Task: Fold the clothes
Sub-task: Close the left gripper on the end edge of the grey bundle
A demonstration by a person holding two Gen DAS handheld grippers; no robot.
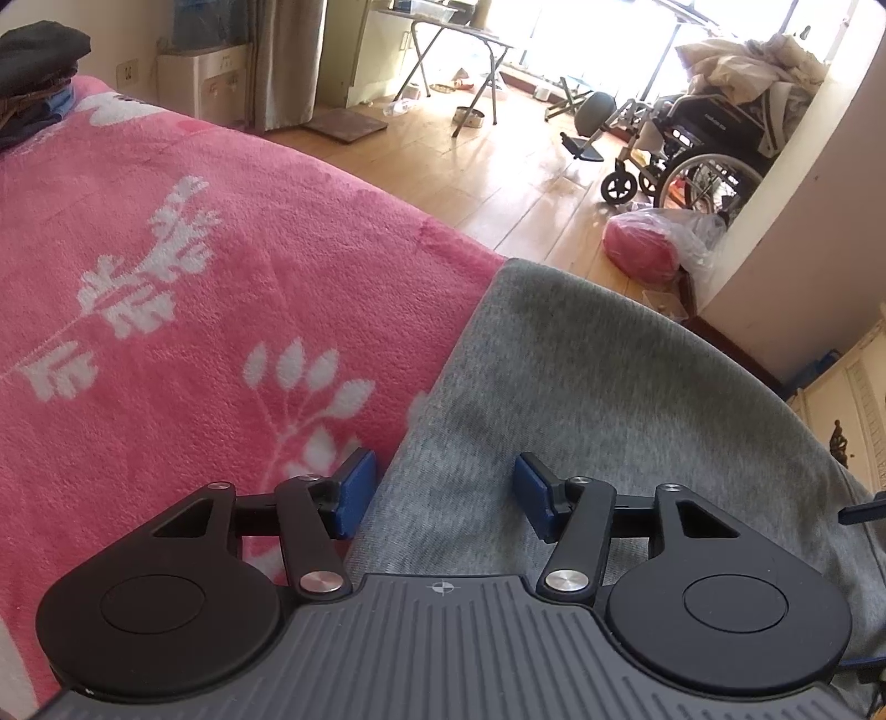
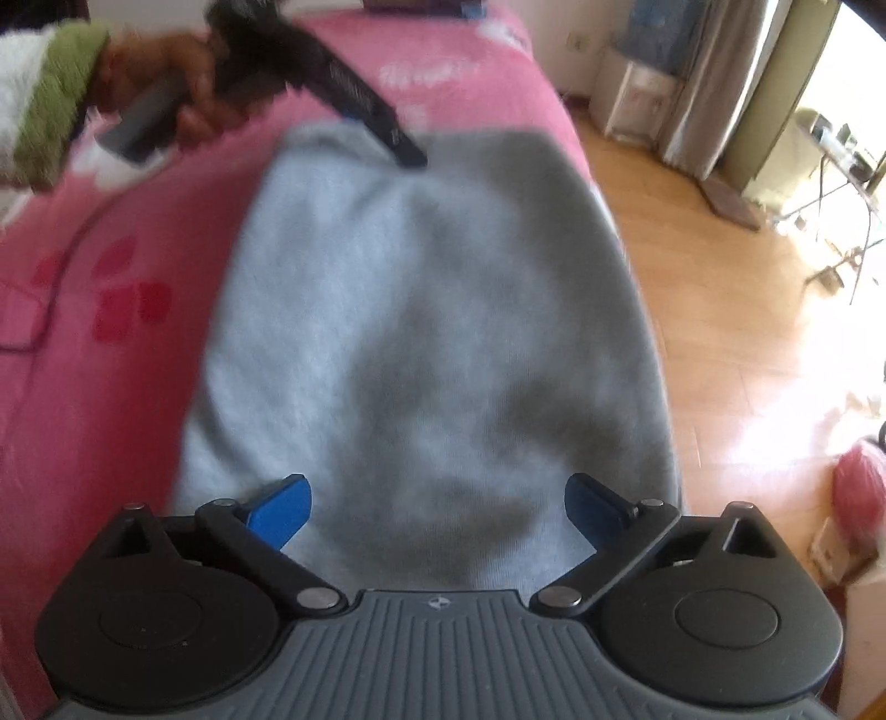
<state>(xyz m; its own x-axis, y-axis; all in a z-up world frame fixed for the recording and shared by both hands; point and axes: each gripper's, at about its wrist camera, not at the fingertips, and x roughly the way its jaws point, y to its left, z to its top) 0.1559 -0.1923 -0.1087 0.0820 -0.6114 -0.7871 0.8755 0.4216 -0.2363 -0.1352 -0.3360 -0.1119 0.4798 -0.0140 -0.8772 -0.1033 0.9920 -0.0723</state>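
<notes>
A grey knit garment (image 1: 581, 399) lies flat on a pink blanket (image 1: 166, 277) along the bed's edge. My left gripper (image 1: 443, 493) is open and empty, its blue pads straddling the garment's left edge. In the right wrist view the same grey garment (image 2: 421, 332) stretches away, blurred. My right gripper (image 2: 437, 509) is open wide and empty above its near end. The left gripper (image 2: 354, 105) shows there at the garment's far end, held by a hand (image 2: 166, 72).
The pink blanket (image 2: 99, 277) covers the bed. Dark folded clothes (image 1: 33, 72) lie at its far corner. A wooden floor (image 1: 498, 166) lies beyond the edge, with a wheelchair (image 1: 692, 155), a folding table (image 1: 459, 50) and a red bag (image 1: 642, 243).
</notes>
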